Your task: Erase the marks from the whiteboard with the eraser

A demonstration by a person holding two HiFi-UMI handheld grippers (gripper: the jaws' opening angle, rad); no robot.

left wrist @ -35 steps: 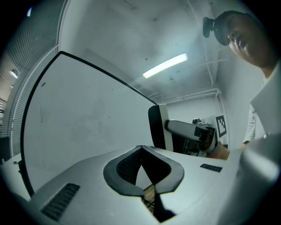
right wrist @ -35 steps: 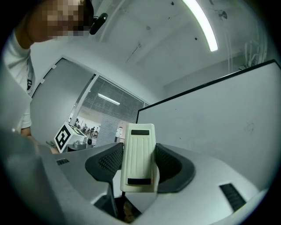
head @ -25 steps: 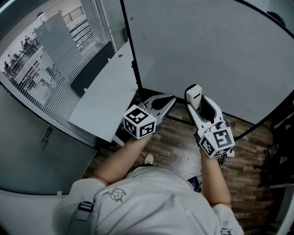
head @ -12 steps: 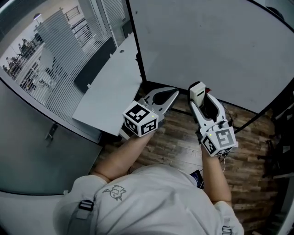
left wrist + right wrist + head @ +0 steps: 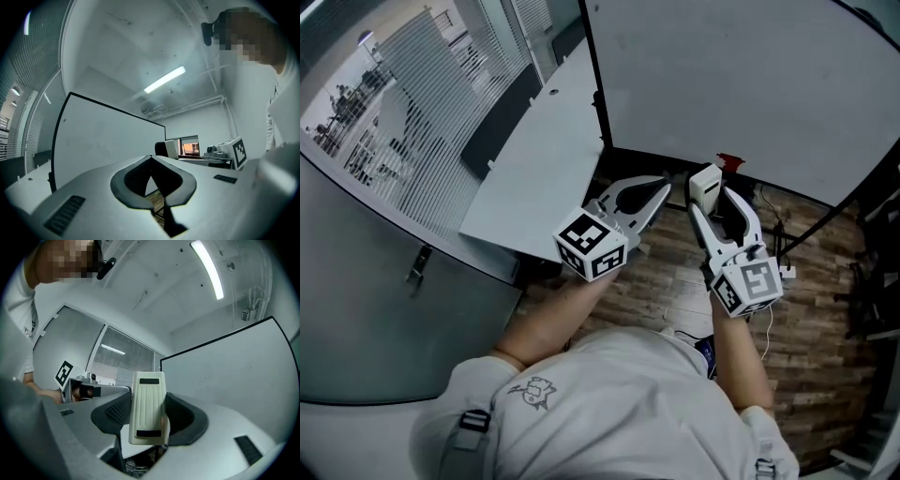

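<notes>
"Head view: the right gripper (image 5: 710, 194) holds the pale eraser (image 5: 704, 185) near the bottom edge of the whiteboard (image 5: 750, 84), above the wooden floor (image 5: 666, 291). Does its own view add anything?"

"Right gripper view shows the grip itself: both jaws press the eraser's sides, its ribbed face with two dark bars turned to the camera."

"And the left gripper (image 5: 659, 190)?"

"Left gripper view has its jaws meeting at the tips, nothing between them. Only the head view places it: just off the near corner of the desk (image 5: 544, 159), beside the right gripper, with a small red thing (image 5: 729, 161) at the whiteboard's bottom edge."
</notes>
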